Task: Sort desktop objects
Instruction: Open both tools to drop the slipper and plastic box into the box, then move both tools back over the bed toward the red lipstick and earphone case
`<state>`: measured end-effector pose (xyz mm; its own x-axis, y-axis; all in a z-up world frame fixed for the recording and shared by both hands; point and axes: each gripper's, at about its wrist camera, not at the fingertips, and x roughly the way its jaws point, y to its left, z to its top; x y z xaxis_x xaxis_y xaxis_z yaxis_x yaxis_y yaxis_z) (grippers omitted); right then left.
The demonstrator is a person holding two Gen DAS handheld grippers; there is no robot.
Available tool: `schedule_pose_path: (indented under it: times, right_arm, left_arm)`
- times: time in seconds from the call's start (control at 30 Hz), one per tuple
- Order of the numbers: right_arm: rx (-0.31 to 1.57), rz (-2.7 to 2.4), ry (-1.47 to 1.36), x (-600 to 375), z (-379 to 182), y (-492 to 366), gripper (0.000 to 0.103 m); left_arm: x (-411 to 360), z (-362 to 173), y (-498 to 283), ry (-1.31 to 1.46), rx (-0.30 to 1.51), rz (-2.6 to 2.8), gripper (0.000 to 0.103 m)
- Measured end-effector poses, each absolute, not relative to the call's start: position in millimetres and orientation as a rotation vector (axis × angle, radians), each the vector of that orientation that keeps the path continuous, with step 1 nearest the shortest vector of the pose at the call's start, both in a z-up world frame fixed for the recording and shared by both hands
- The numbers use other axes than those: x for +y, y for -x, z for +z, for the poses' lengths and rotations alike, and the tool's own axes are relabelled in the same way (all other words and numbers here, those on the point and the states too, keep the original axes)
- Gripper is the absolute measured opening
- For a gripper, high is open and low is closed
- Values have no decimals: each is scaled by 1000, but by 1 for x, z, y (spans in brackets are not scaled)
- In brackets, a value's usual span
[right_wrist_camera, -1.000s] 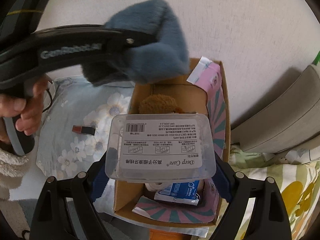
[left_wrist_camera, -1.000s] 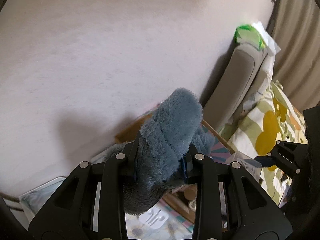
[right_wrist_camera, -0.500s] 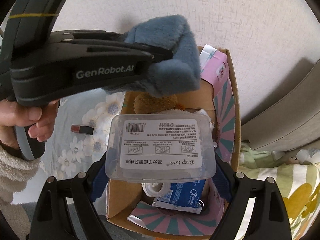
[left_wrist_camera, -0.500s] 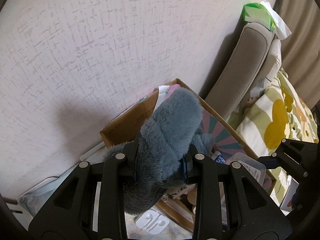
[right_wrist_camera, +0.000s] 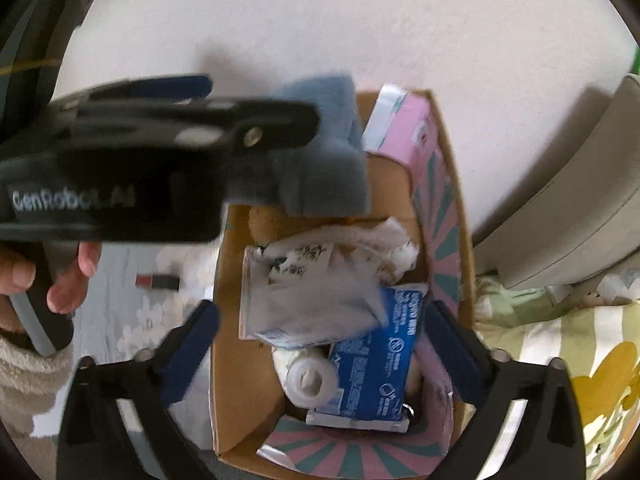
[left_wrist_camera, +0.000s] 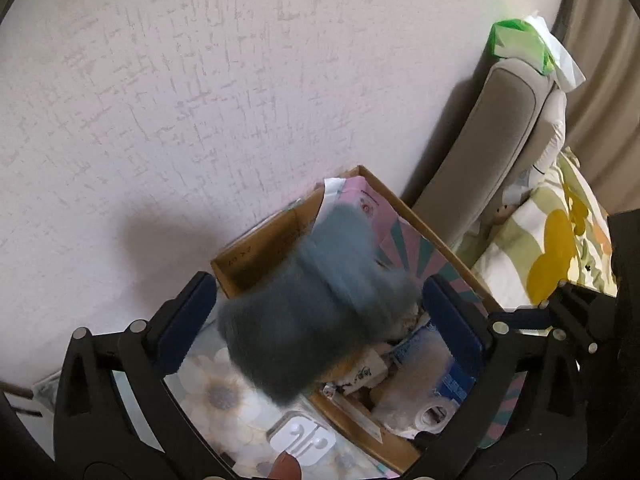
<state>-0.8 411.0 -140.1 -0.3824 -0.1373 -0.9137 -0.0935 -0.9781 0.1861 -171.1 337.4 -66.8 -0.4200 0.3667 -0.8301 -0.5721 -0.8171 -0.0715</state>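
- Left wrist view: I am watching my left gripper (left_wrist_camera: 318, 304) opening its jaws wide over the cardboard box (left_wrist_camera: 256, 258), with the blue-grey plush toy (left_wrist_camera: 316, 308) blurred between the pads and no longer pressed by either.
- I am seeing the plush toy hanging over the box's near corner, partly above the floral cloth (left_wrist_camera: 224, 392); whether it is touching the things below, I cannot tell.
- I am also picking out a white earphone case (left_wrist_camera: 302, 440) lying on the cloth just outside the box, with a fingertip (left_wrist_camera: 285, 468) at the bottom edge beside it.
- Right wrist view: I am opening my right gripper (right_wrist_camera: 318, 340) too, its blue pads standing far apart on either side of the box (right_wrist_camera: 224, 360).
- I am seeing the clear plastic case (right_wrist_camera: 308, 300) blurred and tilted between those pads, touched by neither, lying over a blue packet (right_wrist_camera: 380, 364) and a white tape roll (right_wrist_camera: 310, 380) inside the box.
- I am noting a pink packet (right_wrist_camera: 404, 128) standing against the box's far wall, and a hand (right_wrist_camera: 44, 280) gripping the left gripper's handle.
- I am spotting a small red and dark stick (right_wrist_camera: 157, 281) lying on the cloth left of the box, well apart from it.
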Motion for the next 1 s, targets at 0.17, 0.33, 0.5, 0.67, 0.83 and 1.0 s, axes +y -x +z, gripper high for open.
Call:
schedule_pose_path:
  times: [0.17,0.33,0.5,0.67,0.83,1.0]
  right_arm:
    - [-361,-2605,-1706,413,-133,-5,102]
    - [-353,-2628,-1688,407,-123,-10,102]
    - [-279,-2676,-1654,393,-110,-13,102]
    - [-150,-2729,-1675,372,-94,-19,102]
    - [-102,-2756,-1651,354,-83,-28,103]
    - [-136,-2764,-1607,337,-73,-32,103]
  left_arm:
    - [333,-56,162,1188,346,2265,102]
    - [321,-47,154,1180,314,2275,102]
    - [299,-38,142,1174,296,2290,102]
    - [270,-28,129,1165,271,2312,102]
    - [232,-22,117,1187,209,2338,102]
    - [195,-19,108,1189,190,2380,102]
